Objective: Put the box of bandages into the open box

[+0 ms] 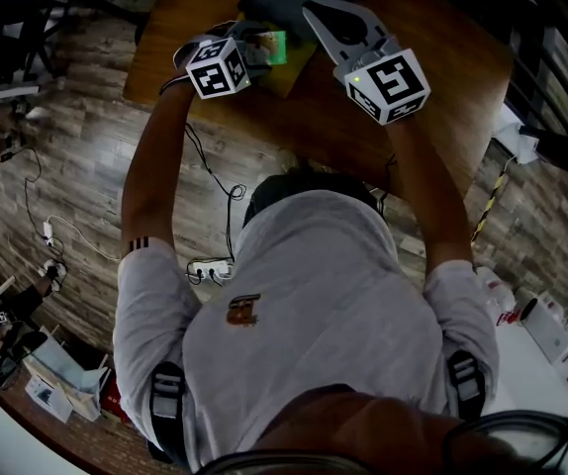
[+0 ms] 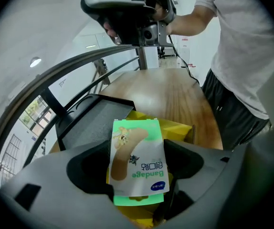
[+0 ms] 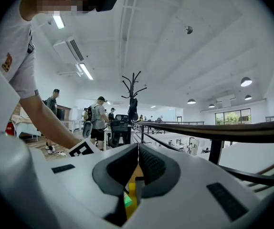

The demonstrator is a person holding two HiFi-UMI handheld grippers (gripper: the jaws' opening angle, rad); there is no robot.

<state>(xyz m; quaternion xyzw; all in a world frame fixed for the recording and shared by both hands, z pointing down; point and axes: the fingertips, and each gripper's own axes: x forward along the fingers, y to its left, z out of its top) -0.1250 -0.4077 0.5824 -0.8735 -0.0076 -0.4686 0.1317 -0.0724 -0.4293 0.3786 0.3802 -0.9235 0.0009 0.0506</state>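
Our left gripper (image 2: 138, 194) pinches the green-and-white cardboard bandage box (image 2: 137, 156) over the yellow open box (image 2: 177, 128); our right gripper (image 3: 137, 161) is pressed together, empty. Next, we judge, lower and release.

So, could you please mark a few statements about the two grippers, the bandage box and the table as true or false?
1. The left gripper grips the box of bandages. True.
2. The right gripper has its jaws wide apart. False: they are together, with nothing between them.
3. The yellow open box sits just below the box of bandages. True.
4. The table is white plastic. False: it is brown wood.
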